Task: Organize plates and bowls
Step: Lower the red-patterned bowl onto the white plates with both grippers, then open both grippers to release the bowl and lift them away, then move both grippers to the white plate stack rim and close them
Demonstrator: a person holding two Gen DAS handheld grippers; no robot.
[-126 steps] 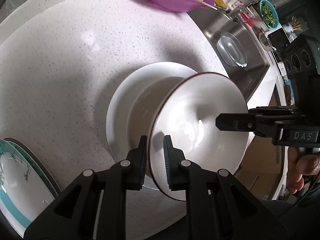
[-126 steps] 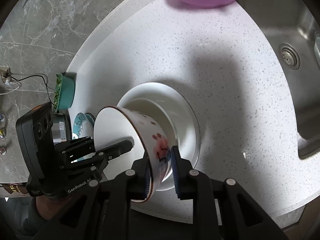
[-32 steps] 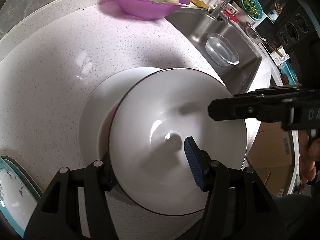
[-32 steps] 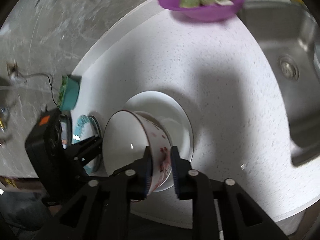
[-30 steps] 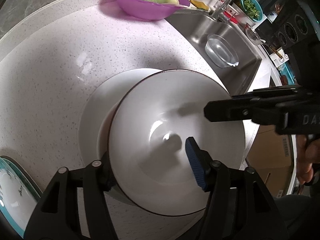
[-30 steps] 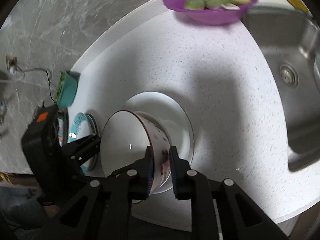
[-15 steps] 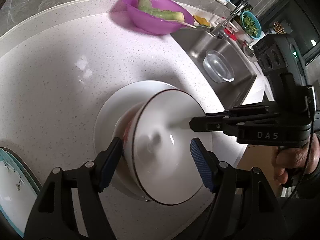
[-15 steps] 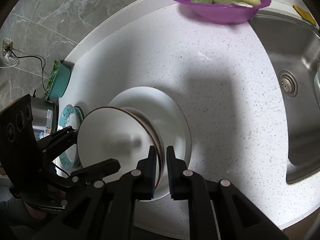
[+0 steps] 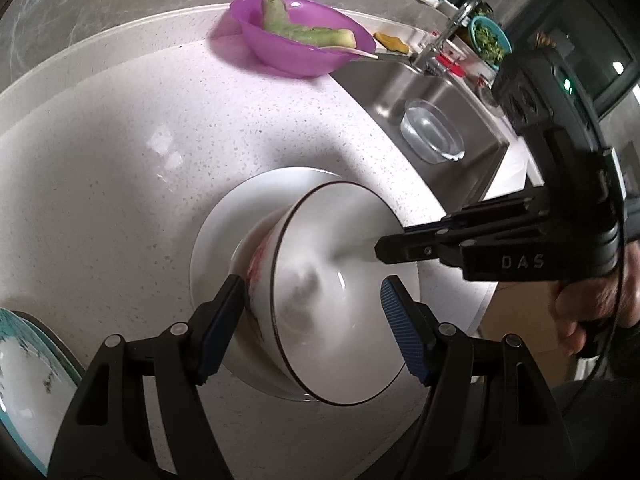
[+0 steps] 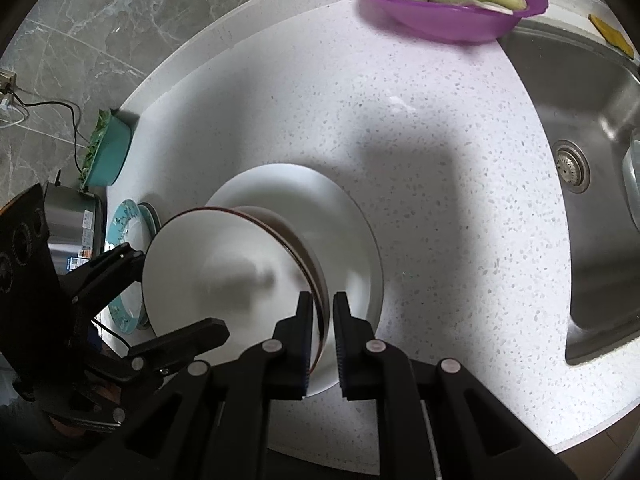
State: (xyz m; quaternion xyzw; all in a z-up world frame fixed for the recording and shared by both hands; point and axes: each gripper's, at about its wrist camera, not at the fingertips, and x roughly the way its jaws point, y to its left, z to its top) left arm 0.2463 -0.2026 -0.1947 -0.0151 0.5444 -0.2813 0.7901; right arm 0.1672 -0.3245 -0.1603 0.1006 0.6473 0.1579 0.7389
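bowl (image 9: 340,280): white, dark-rimmed, red-patterned outside; tilted | on white plate (image 9: 224,232); countertop

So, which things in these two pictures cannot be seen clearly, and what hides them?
- White bowl with dark rim: whether its base touches the white plate is hidden by its own body, both views.
- Its red pattern: blurred, left view.
- Teal-patterned plate: cut by frame edge, left view.
- Right tool: pads' contact with the rim is hidden by its fingers.

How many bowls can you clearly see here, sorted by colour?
White: 1, the white bowl
Purple: 1, the purple bowl
Clear glass: 1, the glass bowl in the sink
Teal: 2, the teal bowl by the tap and the teal bowl by the wall
Total: 5
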